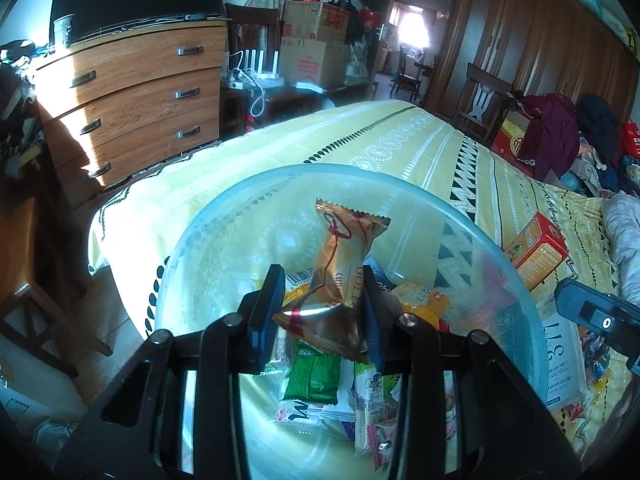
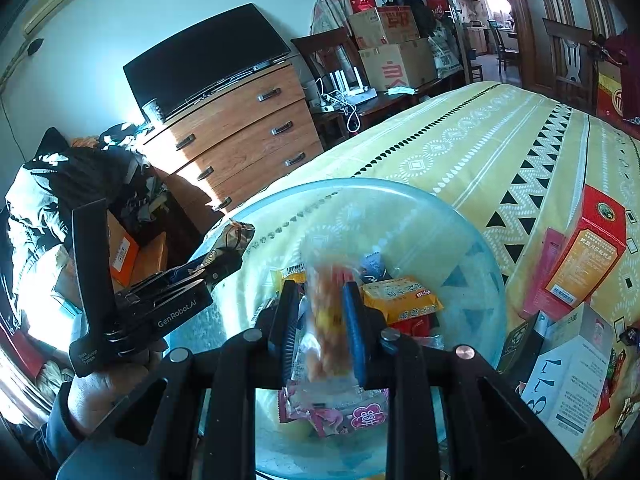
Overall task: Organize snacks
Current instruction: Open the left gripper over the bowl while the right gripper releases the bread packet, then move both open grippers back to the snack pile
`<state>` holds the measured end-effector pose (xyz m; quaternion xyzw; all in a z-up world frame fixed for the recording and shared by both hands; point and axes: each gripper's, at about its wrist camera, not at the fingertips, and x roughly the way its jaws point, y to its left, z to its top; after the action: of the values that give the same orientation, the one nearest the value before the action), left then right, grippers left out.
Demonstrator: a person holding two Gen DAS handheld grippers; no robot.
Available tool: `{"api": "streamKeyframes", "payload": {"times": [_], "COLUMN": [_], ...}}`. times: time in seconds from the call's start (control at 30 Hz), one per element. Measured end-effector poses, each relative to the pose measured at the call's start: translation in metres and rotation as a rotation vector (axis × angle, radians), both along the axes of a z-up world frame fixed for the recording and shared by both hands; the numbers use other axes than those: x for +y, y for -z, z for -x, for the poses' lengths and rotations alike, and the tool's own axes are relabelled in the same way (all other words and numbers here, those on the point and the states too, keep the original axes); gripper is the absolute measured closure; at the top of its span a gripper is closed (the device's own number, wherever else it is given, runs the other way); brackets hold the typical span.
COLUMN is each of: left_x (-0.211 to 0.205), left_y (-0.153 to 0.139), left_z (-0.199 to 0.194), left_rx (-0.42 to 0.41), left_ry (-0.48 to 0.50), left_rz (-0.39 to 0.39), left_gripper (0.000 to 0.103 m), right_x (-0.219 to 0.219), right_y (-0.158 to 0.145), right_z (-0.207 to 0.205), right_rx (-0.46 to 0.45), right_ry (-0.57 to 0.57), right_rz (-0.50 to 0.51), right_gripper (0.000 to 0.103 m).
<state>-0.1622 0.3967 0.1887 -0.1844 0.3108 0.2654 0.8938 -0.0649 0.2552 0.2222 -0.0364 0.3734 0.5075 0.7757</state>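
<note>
A clear round bowl (image 1: pixel 224 216) sits on the yellow patterned bedspread (image 1: pixel 400 140) with several snack packets lying in it. Above the bowl's middle, my left gripper (image 1: pixel 322 280) is shut on a gold foil snack (image 1: pixel 344 248) that stands up between the blue pads. In the right wrist view, my right gripper (image 2: pixel 320 292) is shut on a clear packet of orange pieces (image 2: pixel 326 320), blurred, over the same bowl (image 2: pixel 400 190). The left gripper (image 2: pixel 224 256) shows there at the bowl's left rim with the gold snack (image 2: pixel 234 236), held by a hand (image 2: pixel 104 392).
A red and orange box (image 2: pixel 592 256) and a white carton (image 2: pixel 568 380) lie on the bed to the right of the bowl, among loose wrappers. A wooden dresser (image 1: pixel 132 92) with a television stands beyond the bed's left edge. Clothes are piled far right (image 1: pixel 560 136).
</note>
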Motion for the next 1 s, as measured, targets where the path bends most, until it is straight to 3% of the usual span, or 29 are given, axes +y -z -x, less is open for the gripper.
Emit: {"api": "streamKeyframes", "payload": {"times": [0.13,0.2,0.23,0.27,0.37,0.67,1.0], "left_x": [0.002,0.002,0.003,0.003,0.002,-0.018,-0.102], "left_y": [0.001,0.001,0.001,0.001,-0.001,-0.015,-0.060], "left_z": [0.000,0.000,0.000,0.001,0.001,0.002,-0.018], "left_rx": [0.009,0.014,0.017,0.016,0.016,0.019,-0.038], "left_ry": [-0.003,-0.008,-0.012,-0.016,-0.029,-0.052,0.077], "left_rz": [0.007,0.003,-0.001,-0.006,-0.031,-0.122,-0.265], "left_gripper": [0.064,0.053,0.042,0.035,0.022,0.019,0.015], "right_x": [0.001,0.002,0.001,0.001,-0.004,-0.053,-0.152], "right_y": [0.000,0.000,0.000,-0.001,-0.002,-0.006,0.000], "right_z": [0.001,0.001,0.001,0.001,0.001,0.014,0.027], "right_rx": [0.001,0.000,-0.003,-0.005,0.006,-0.004,0.026], "right_ry": [-0.001,0.001,0.004,0.010,0.021,0.067,0.187], "right_rz": [0.001,-0.001,-0.003,-0.006,-0.015,-0.036,-0.051], "right_gripper": [0.073,0.064,0.060,0.051,0.049,0.048,0.048]}}
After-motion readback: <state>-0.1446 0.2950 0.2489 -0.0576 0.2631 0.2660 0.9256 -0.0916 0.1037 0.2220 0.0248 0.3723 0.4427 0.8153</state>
